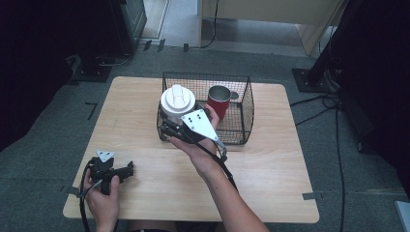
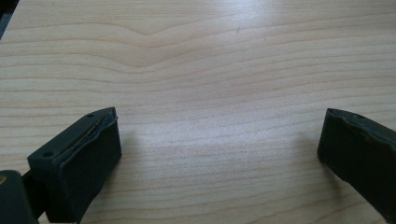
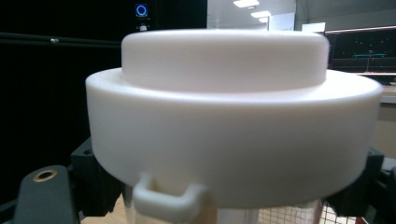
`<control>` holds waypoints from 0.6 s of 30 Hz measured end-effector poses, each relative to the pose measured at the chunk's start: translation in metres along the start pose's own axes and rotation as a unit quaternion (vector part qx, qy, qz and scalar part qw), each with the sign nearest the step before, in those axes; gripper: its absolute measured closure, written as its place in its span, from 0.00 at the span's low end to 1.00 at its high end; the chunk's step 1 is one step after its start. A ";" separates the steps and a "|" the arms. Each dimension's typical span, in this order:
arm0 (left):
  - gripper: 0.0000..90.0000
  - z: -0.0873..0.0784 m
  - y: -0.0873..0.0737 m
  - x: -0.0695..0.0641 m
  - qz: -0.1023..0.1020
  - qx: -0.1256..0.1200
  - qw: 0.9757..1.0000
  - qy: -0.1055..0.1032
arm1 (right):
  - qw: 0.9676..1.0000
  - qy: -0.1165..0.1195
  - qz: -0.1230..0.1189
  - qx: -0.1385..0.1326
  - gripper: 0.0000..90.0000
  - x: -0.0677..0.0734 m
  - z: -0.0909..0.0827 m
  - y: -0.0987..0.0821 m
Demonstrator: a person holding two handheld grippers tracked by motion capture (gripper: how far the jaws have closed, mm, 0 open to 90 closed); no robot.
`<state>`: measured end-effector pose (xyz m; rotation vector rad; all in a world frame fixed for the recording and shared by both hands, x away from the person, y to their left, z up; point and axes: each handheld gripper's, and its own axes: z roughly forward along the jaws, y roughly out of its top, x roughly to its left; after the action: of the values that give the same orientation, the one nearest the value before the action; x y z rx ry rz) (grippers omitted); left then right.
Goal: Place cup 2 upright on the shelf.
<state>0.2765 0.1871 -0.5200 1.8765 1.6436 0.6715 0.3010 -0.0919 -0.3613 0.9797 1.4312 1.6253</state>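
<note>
Black wire-mesh basket [image 1: 241,104], standing toward the far edge of the light wooden table [image 1: 270,164]: holds a red metal cup [image 1: 219,100] at its middle. Clear jar with a white stepped plastic lid [image 1: 177,100], at the basket's near-left corner: pinched just under the lid between the black jaws of the right gripper [image 1: 167,126]. Left gripper [image 1: 129,169], well apart from the basket near the table's near-left corner: jaws spread wide over bare wood, holding nothing.

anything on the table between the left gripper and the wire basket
Nothing: in the high view, bare table runs from the left gripper to the wire basket.
</note>
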 end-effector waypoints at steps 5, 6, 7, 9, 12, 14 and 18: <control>0.00 0.000 0.000 0.000 -0.001 -0.001 1.000 0.000 | 1.000 -0.004 -0.003 -0.001 0.18 -0.002 0.008 0.001; 0.00 0.000 0.000 0.000 -0.001 -0.001 1.000 0.000 | 1.000 -0.005 -0.002 -0.001 0.18 -0.002 0.010 0.001; 0.00 0.000 0.000 0.000 0.000 0.000 1.000 0.000 | 1.000 -0.005 -0.002 -0.001 0.18 -0.002 0.010 0.001; 0.00 0.000 0.000 0.000 -0.001 -0.001 1.000 0.000 | 1.000 -0.010 0.001 -0.003 0.18 -0.004 0.015 0.002; 0.00 0.000 0.000 0.000 0.000 0.000 1.000 0.000 | 1.000 -0.013 0.004 -0.005 0.18 -0.006 0.019 0.002; 0.00 0.000 0.000 0.000 -0.001 -0.001 1.000 0.000 | 1.000 -0.017 0.003 -0.003 0.18 -0.009 0.025 0.000; 0.00 0.000 0.000 0.000 -0.001 -0.001 1.000 0.000 | 1.000 -0.022 0.001 -0.002 0.18 -0.011 0.030 -0.002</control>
<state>0.2765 0.1870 -0.5201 1.8735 1.6447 0.6721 0.3333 -0.0886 -0.3619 1.0088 1.3976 1.5974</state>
